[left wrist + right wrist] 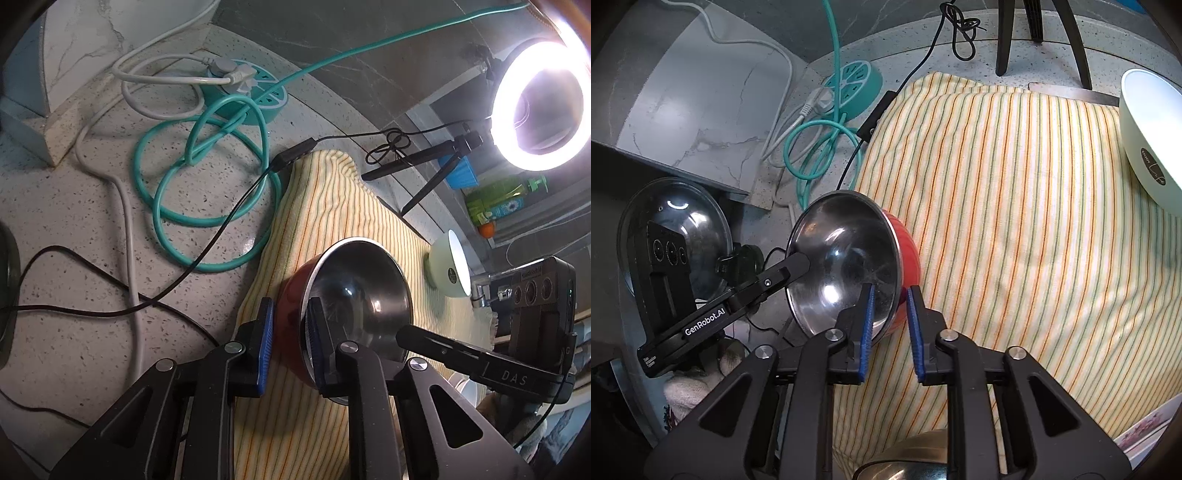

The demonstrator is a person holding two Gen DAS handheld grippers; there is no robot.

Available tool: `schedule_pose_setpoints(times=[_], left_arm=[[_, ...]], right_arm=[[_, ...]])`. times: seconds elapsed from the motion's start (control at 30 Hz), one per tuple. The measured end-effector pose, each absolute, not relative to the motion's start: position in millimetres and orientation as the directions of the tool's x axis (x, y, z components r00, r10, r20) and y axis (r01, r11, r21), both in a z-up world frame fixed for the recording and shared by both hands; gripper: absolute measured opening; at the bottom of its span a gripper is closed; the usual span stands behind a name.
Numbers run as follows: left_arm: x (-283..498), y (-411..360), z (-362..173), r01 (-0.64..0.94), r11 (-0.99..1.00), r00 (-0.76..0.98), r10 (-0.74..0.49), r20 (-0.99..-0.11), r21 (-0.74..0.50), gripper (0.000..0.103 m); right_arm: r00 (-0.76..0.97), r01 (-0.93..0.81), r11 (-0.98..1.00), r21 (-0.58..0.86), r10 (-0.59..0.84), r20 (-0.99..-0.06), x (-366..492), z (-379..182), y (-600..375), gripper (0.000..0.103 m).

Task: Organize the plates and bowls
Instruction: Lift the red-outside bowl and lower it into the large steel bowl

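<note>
A red bowl [354,291] with a shiny steel inside sits tilted on a yellow striped cloth [306,221]. My left gripper [291,343] has its blue pads astride the bowl's rim, one inside, one outside, with a gap showing. My right gripper [890,325] straddles the same bowl's [849,258] opposite rim the same way. A pale green bowl [1148,140] lies tilted at the cloth's far right; it also shows in the left wrist view [448,269]. A steel bowl's rim [905,461] shows under the right gripper.
A teal round power strip [243,99] with coiled teal and white cables lies on the speckled counter [74,229]. A lit ring lamp [539,107] on a black tripod stands behind the cloth. A glass pot lid [676,236] lies left of the cloth.
</note>
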State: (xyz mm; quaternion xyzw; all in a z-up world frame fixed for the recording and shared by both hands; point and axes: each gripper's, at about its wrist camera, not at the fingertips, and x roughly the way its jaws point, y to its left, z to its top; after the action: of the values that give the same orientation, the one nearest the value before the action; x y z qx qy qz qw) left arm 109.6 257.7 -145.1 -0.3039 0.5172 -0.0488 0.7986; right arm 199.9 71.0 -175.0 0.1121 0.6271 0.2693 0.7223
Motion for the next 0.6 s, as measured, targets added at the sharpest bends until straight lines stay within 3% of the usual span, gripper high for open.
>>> schedule_pose_setpoints(times=[0.6], left_arm=[[105.7,248.1,-140.3,-0.23,0.828,0.463,-0.369,-0.806,-0.511,0.013]], right_arm=[[0.076,-0.266,0.837,0.479,0.513,-0.855,194.3,-171.6,69.5,0.013]])
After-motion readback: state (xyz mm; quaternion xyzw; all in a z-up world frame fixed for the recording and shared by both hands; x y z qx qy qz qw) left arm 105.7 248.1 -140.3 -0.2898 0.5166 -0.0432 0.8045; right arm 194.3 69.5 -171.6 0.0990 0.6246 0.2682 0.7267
